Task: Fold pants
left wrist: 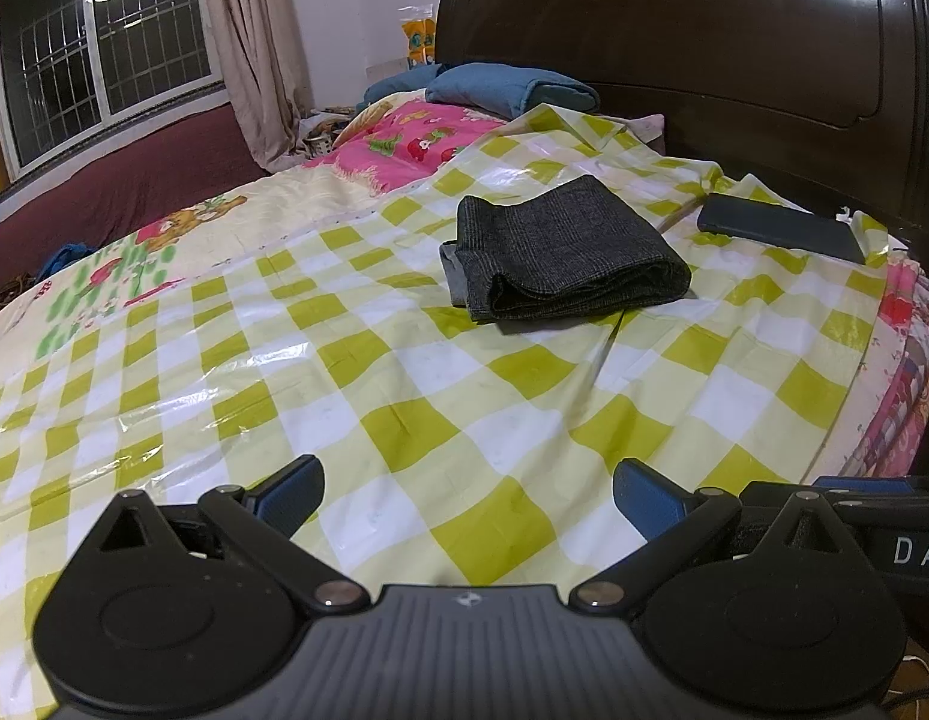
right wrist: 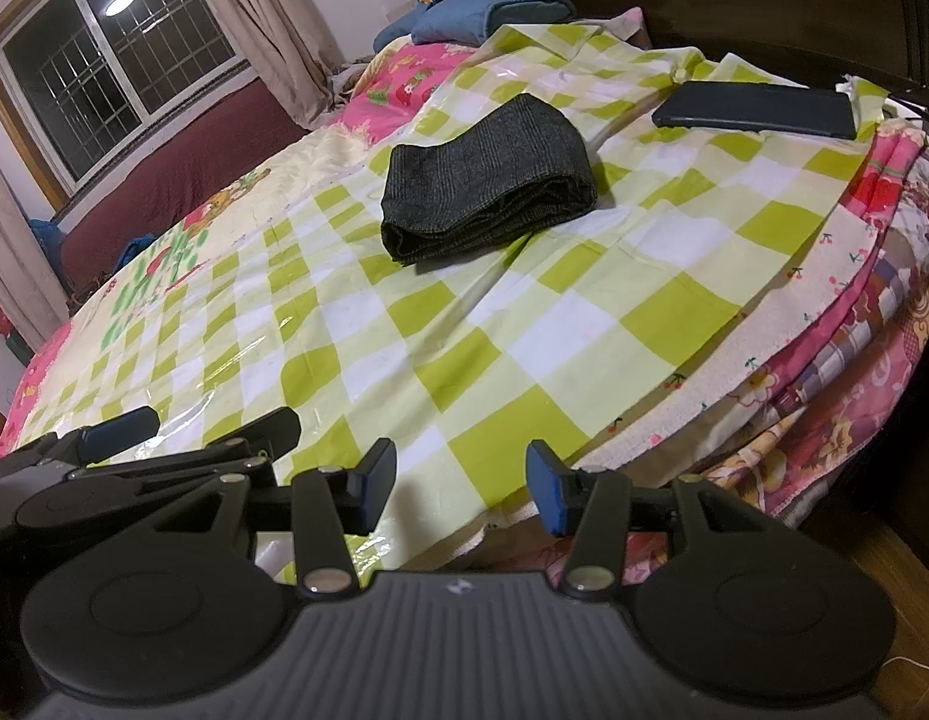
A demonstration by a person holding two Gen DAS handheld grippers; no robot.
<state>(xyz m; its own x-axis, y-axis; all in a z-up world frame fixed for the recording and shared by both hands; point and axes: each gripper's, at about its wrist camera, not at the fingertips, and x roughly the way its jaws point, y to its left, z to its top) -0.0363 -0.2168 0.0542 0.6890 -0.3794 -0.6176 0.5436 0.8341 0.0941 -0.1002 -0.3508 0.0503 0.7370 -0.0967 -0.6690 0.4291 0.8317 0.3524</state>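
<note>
Bedding fills both views: a bed (left wrist: 896, 324) under a green-checked plastic sheet (left wrist: 404, 372), its far edge meeting a dark headboard (left wrist: 704, 60). Folded grey pants (left wrist: 560, 252) lie as a compact stack toward the headboard end, apparently finished. A dark flat case (left wrist: 776, 225) sits near the headboard-side corner; what it is stays unclear. Left claw (left wrist: 467, 495) and right claw (right wrist: 461, 480) hang empty and parted over the near edge, well apart from the pants.

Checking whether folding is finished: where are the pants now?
The pants lie folded on the checked sheet, mid-bed in both wrist views, left of the dark flat case and ahead of both grippers, untouched.
</note>
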